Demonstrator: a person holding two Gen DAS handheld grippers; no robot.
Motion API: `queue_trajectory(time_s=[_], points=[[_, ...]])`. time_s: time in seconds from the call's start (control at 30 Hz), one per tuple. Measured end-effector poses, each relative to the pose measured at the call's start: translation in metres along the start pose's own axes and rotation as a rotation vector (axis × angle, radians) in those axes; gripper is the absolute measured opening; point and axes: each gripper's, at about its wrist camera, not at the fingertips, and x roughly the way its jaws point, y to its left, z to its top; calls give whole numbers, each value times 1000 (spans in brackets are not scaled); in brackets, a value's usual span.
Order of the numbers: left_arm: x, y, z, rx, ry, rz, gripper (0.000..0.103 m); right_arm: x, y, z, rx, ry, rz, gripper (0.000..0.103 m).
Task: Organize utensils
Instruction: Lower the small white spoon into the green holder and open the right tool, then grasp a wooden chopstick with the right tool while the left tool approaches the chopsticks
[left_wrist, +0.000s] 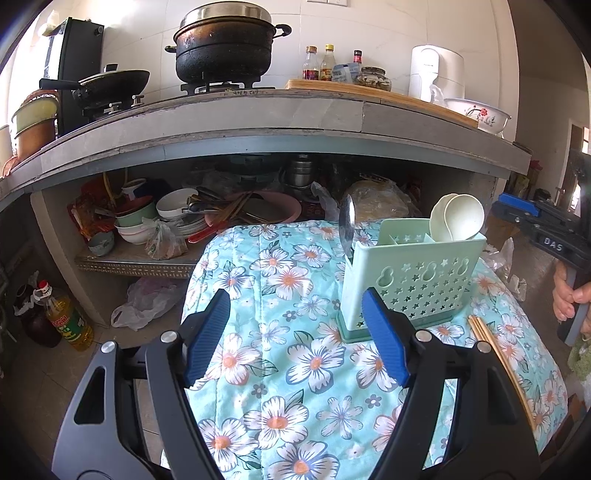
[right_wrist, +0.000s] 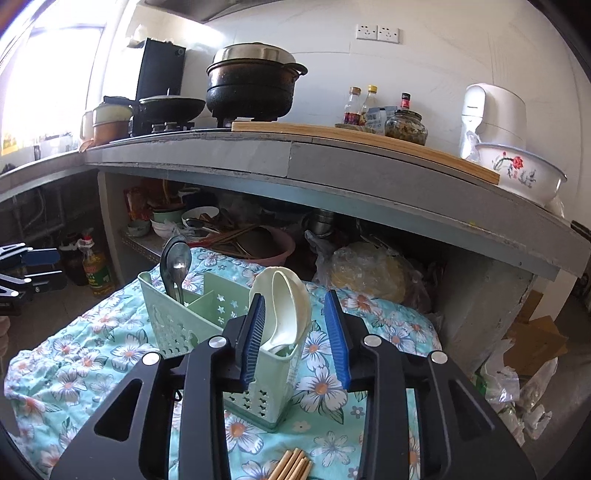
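A pale green utensil holder (left_wrist: 413, 273) (right_wrist: 177, 317) stands on a table under a floral cloth (left_wrist: 295, 354). Two white ceramic spoons (left_wrist: 458, 218) (right_wrist: 288, 306) stand bowl-up in its right end compartment. Metal spoons (left_wrist: 347, 225) (right_wrist: 177, 262) stand in the left one. My right gripper (right_wrist: 295, 299) (left_wrist: 498, 212) is open around the white spoons, its left pad close to them and its right pad well clear. My left gripper (left_wrist: 295, 299) (right_wrist: 48, 266) is open over the cloth in front of the holder, holding nothing. Wooden chopsticks (left_wrist: 495, 354) (right_wrist: 291, 465) lie on the cloth beside the holder.
Behind the table runs a grey counter (left_wrist: 258, 122) with a black pot (left_wrist: 225, 48), a wok, bottles and a floral bowl (right_wrist: 517, 170). Its lower shelf is packed with bowls and plates (left_wrist: 177, 214). An oil bottle (left_wrist: 70, 321) and plastic bags are on the floor.
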Motion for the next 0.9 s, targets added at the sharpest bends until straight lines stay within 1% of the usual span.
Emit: queue_trajectory(time_s=[0.1,0.2,0.3,0.4,0.53,0.6,0.63,0.77,0.9], points=[[2,-3,-2,2,11,-11,71,-16,-8,-9,67,15,5,37],[4,-7,-4,3,27,-32,71,-31,-16,-24,138,54,7,37],[7,-15,-8,10,54,-67,72,-42,-24,-43,222,126,22,38],[10,-28,-17,19,87,-120,76,-50,-30,-68,312,211,51,38],[21,-50,-34,31,171,-195,80,-53,-34,-106,431,335,85,38],[28,-61,-45,25,221,-236,84,-53,-33,-124,476,388,85,38],[32,-67,-51,27,250,-253,84,-52,-33,-134,502,417,85,38],[48,-94,-76,68,359,-291,86,-52,-34,-162,586,471,97,38],[63,-120,-102,126,458,-318,87,-48,-39,-181,680,501,144,37]])
